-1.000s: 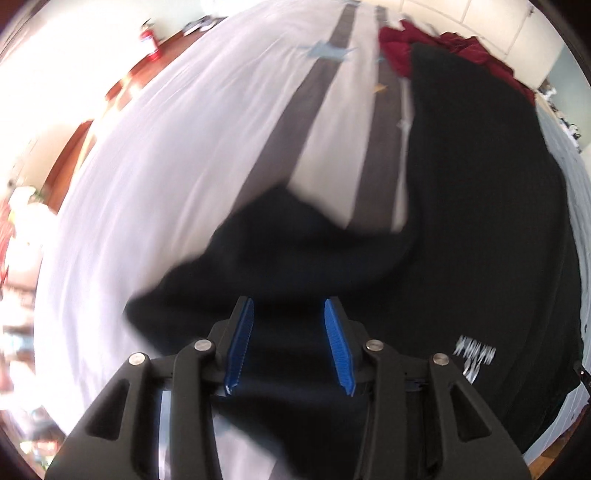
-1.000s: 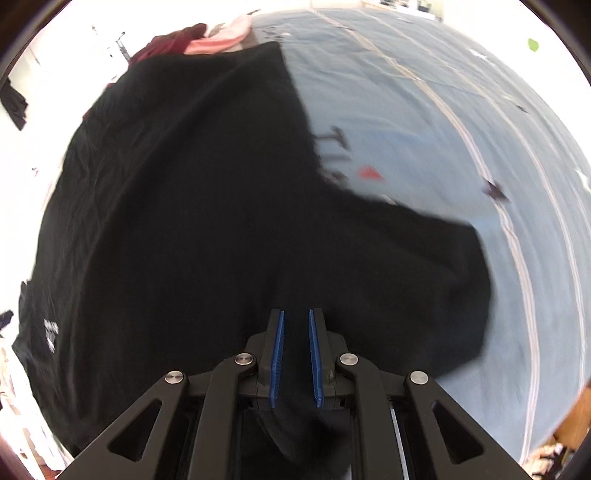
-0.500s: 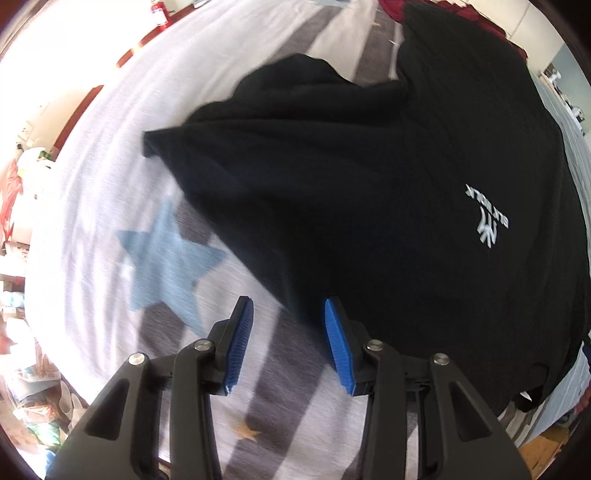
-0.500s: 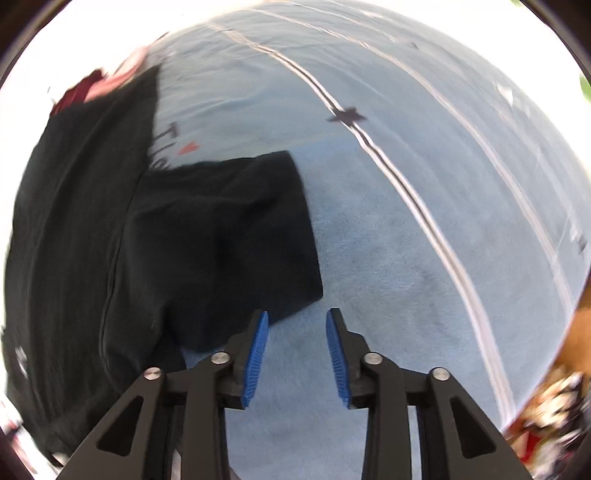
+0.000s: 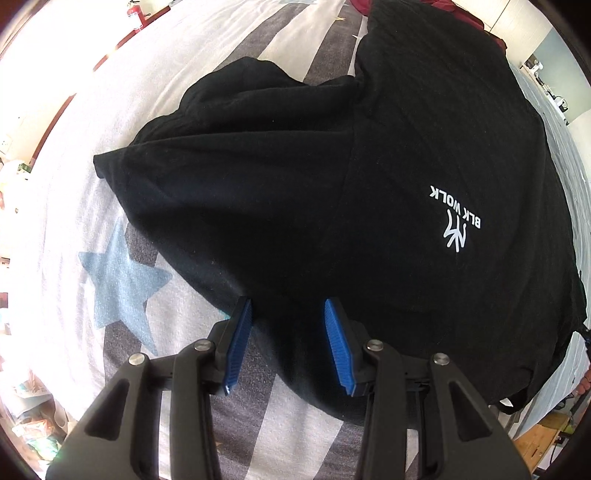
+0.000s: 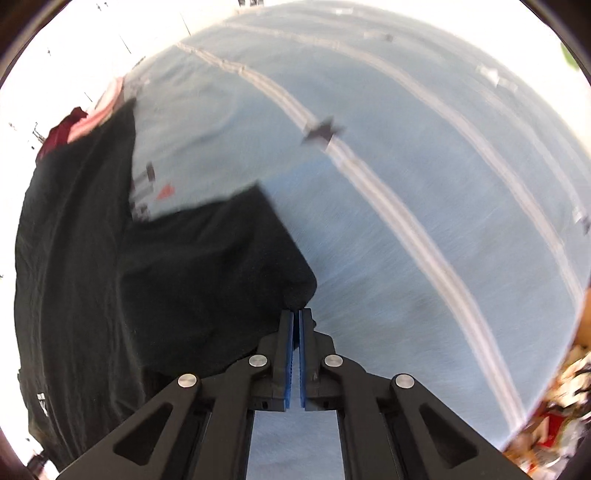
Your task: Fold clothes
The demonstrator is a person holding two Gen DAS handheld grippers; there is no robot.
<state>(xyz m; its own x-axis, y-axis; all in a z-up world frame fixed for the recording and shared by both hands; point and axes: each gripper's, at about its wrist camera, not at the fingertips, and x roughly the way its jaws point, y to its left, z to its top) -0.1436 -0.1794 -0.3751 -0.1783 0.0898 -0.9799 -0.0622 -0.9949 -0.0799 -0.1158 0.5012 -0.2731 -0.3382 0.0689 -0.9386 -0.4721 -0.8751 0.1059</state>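
A black T-shirt point(image 5: 332, 166) with a white logo point(image 5: 458, 221) lies spread on the bed, one sleeve wrinkled toward the left. My left gripper point(image 5: 287, 302) hovers over the shirt's near edge, open, with cloth below its blue pads but nothing pinched. In the right wrist view the shirt's body point(image 6: 74, 240) fills the left side and its other sleeve point(image 6: 221, 258) reaches toward me. My right gripper point(image 6: 296, 312) has its jaws closing to a thin slit, and the pads pinch the sleeve's bunched corner.
The sheet point(image 5: 122, 284) has grey and white stripes and a pale blue star. Maroon clothes point(image 5: 476, 22) lie beyond the shirt, also seen as red and pink clothes point(image 6: 85, 122). Bare sheet point(image 6: 406, 166) stretches right of the sleeve, with floor clutter point(image 6: 554, 424) past the bed's edge.
The left gripper moved off the sleeve to the shirt's near edge, still open. The right gripper let go, opened beside the sleeve, then closed on its corner.
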